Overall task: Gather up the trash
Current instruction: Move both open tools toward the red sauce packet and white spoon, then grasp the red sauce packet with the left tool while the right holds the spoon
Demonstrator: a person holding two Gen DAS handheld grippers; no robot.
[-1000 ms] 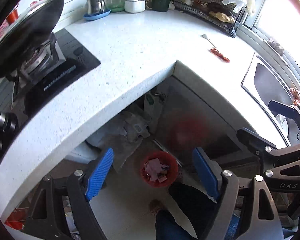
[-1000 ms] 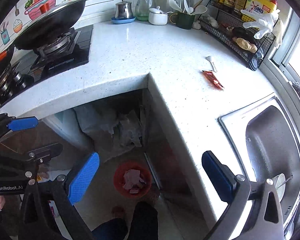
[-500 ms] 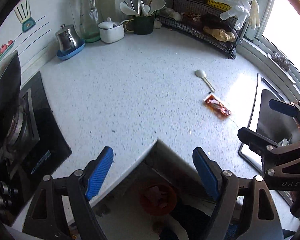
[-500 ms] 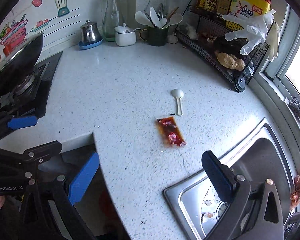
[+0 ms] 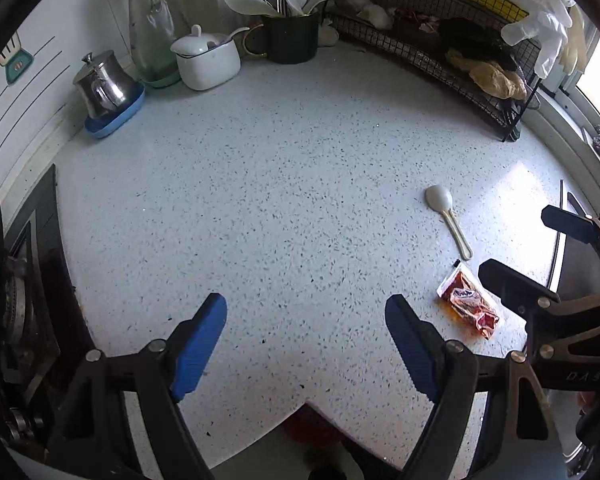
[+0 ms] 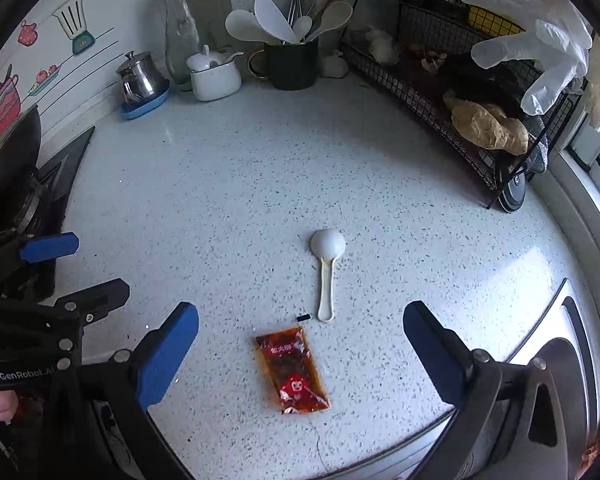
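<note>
A red sauce packet (image 6: 292, 370) lies flat on the speckled white counter (image 6: 260, 184), with oily smears around it. My right gripper (image 6: 300, 348) hovers open above it, the packet between the two blue pads with gaps on both sides. A white plastic spoon (image 6: 326, 264) lies just beyond the packet. In the left wrist view the packet (image 5: 470, 306) sits to the right of my left gripper (image 5: 306, 342), which is open over bare counter with nothing between its pads. The red trash bin (image 5: 312, 426) shows only as a blur below the counter's inner corner.
A steel pot on a blue dish (image 6: 142, 80), a glass bottle (image 6: 178, 28), a white jar (image 6: 214, 76) and a utensil cup (image 6: 292, 62) line the back wall. A black wire rack (image 6: 460, 96) stands at right, the sink (image 6: 556, 340) at lower right, the stove (image 6: 16, 192) at left.
Both grippers have swung from above the floor and red bin up over the counter. The packet and spoon now lie close below the right gripper. Jaws stayed open.
</note>
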